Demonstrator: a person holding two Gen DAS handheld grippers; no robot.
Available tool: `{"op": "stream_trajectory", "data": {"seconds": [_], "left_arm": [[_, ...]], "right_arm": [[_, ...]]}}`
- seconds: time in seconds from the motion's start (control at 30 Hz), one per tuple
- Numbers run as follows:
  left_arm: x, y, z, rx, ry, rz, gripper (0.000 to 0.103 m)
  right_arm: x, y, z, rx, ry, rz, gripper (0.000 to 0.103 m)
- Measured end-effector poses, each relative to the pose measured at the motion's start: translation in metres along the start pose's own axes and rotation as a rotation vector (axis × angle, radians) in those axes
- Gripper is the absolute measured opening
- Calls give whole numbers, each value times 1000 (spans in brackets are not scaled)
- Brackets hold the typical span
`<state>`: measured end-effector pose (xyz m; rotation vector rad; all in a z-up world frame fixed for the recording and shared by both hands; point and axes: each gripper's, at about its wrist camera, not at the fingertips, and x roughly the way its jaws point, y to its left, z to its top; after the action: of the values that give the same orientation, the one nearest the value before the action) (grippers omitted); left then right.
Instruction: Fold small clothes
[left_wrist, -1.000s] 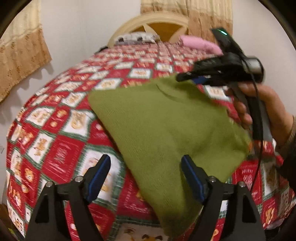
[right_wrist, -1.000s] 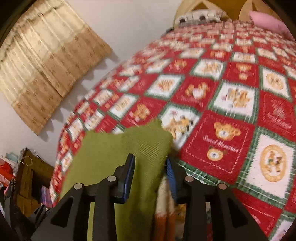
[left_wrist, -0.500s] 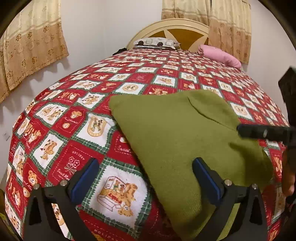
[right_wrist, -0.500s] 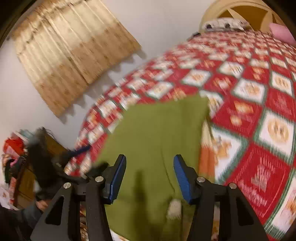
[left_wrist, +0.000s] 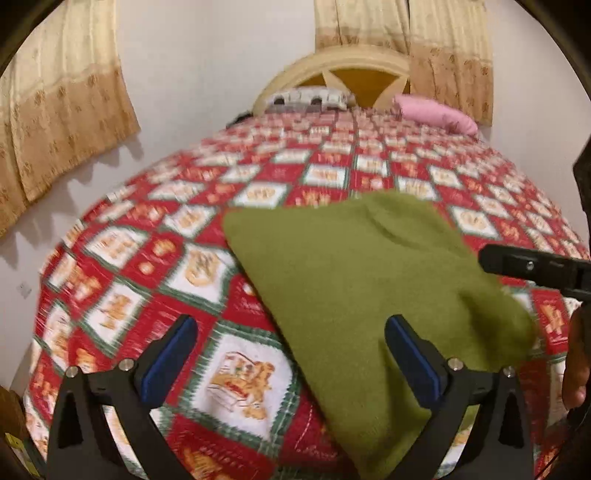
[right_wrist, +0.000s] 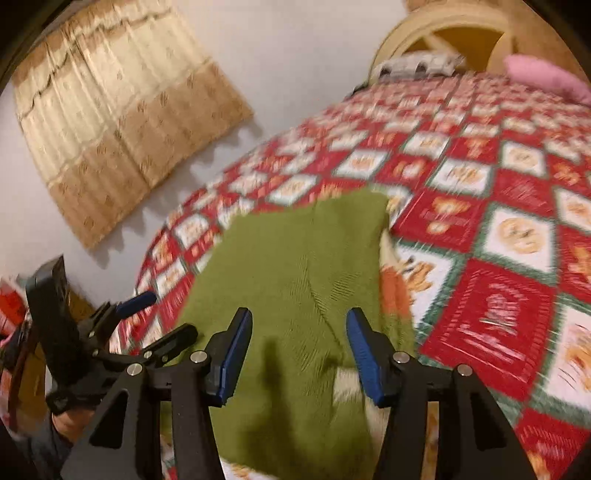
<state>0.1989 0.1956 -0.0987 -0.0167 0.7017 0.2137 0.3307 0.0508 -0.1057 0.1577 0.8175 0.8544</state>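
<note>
Green knit cloth (left_wrist: 354, 280) lies flat on the bed (left_wrist: 155, 236), near the close edge, with one side hanging a little over it. The left tool (left_wrist: 288, 354) hangs low over the near edge of the bed with its blue pads (left_wrist: 168, 356) spread wide apart and nothing between them. Its right pad sits over the cloth and its left pad over the bedcover. The right tool (right_wrist: 299, 347) hangs above the cloth, also wide open and holding nothing. In the left view it pokes in from the right. The bed has a red and white checked cover with little bear pictures. At the far end are a pink pillow (left_wrist: 436, 116) and a cream headboard (left_wrist: 332, 70). Tan curtains (left_wrist: 59, 107) hang on the white walls
</note>
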Motion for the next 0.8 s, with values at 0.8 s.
{"op": "stream_trajectory", "data": {"seconds": [0.8], "left_arm": [[-53,0,28,3,-125,-33,103]], "right_arm": [[-88,52,-12,-29,-241,-141,71]]}}
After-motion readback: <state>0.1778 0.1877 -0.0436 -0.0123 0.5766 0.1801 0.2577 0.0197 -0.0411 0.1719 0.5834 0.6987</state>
